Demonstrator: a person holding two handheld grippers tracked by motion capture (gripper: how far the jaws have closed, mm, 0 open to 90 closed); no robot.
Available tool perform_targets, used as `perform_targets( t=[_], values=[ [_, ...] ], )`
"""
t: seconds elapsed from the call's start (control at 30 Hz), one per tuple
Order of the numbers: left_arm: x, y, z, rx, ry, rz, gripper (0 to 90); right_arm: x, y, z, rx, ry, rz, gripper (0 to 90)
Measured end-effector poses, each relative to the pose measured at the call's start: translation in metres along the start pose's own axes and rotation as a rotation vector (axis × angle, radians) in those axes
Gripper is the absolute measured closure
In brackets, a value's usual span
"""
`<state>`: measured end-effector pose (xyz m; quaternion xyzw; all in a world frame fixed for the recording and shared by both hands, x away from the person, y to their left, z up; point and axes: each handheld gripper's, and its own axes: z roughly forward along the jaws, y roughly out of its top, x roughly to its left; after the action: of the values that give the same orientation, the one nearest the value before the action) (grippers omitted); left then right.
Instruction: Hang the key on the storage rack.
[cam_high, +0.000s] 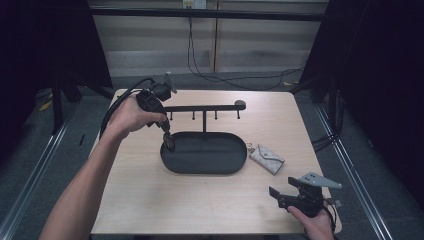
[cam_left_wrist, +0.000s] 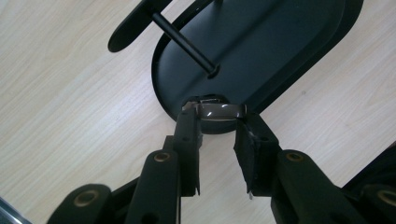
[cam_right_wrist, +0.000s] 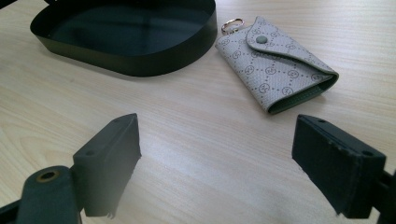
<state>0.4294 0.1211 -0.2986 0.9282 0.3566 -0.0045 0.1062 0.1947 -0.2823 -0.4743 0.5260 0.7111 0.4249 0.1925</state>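
Black left gripper (cam_left_wrist: 217, 122) clamped on dark ring (cam_left_wrist: 220, 111) above tray rim (cam_left_wrist: 187, 109); right gripper (cam_right_wrist: 215, 154) gaping wide, empty, facing key pouch (cam_right_wrist: 275, 63).

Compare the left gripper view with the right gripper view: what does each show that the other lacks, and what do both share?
Left gripper view: the left gripper shut on a dark shiny band over the tray's end, and the stand's post. Right gripper view: the right gripper, its jaws wide apart with nothing between them, and a grey patterned key pouch with a ring. Both: the black oval tray and the wooden table.
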Motion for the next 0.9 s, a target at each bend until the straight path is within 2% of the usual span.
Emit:
perform_targets(
  t=[0.13, 0.3, 0.7, 0.77, 0.8, 0.9],
  values=[
    [0.001, 0.007, 0.004, -0.002, -0.003, -0.011, 70.9, 0.000, 0.000, 0.000, 0.001, 0.005, 0.000, 15.2],
    [0.000, 0.013, 0.008, 0.015, 0.000, -0.002, 70.9, 0.000, 0.000, 0.000, 0.002, 0.004, 0.001, 16.5],
    [0.005, 0.025, 0.016, 0.032, 0.034, -0.064, 70.7, 0.001, 0.000, 0.000, 0.002, 0.011, -0.006, 16.5],
    [0.005, 0.027, 0.016, 0.032, 0.033, -0.061, 70.6, 0.001, 0.000, 0.000, 0.003, 0.010, -0.009, 16.5],
    [0.005, 0.027, 0.016, 0.033, 0.044, -0.077, 70.6, 0.001, 0.000, 0.000, 0.004, 0.008, -0.010, 16.5],
    [0.006, 0.028, 0.017, 0.038, 0.038, -0.076, 70.6, 0.001, 0.000, 0.000, 0.009, 0.011, -0.011, 16.5]
  ],
)
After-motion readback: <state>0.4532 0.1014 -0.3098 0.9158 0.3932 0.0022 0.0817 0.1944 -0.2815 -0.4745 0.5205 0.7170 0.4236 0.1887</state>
